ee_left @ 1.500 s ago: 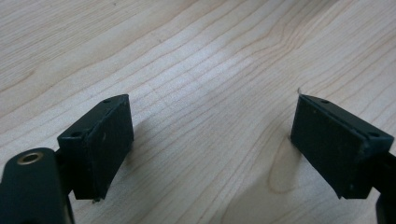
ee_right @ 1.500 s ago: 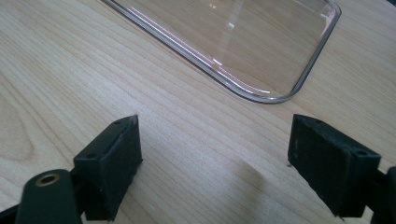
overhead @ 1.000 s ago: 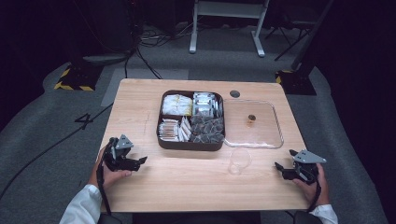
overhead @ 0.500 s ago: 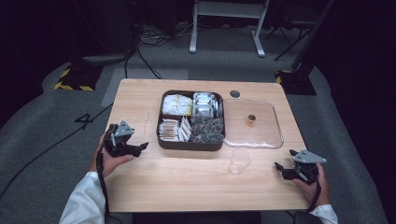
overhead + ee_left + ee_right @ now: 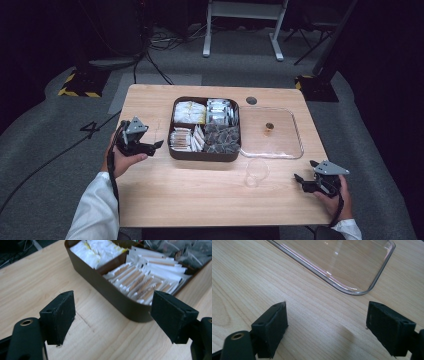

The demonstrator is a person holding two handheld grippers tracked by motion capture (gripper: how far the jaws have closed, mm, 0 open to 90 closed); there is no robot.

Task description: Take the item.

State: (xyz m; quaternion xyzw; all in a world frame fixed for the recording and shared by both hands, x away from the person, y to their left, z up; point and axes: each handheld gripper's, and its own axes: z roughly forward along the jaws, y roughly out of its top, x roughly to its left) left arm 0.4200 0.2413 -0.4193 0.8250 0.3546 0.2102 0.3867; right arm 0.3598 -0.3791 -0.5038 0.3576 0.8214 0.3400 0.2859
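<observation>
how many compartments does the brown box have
4, as far as the high view shows: yellow-white packets back left, silvery packets back right, paper sticks front left, dark sachets front right.

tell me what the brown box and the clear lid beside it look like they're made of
Brown box: probably matte moulded plastic; smooth rounded walls, dull sheen. Clear lid: likely glossy transparent plastic, perhaps glass; the wood grain shows through and its rim catches bright highlights.

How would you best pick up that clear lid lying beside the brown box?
Probably by the little knob at the middle of the clear lid, coming straight down from above. The lid lies flat on the table, so its thin rim offers little to pinch.
</observation>
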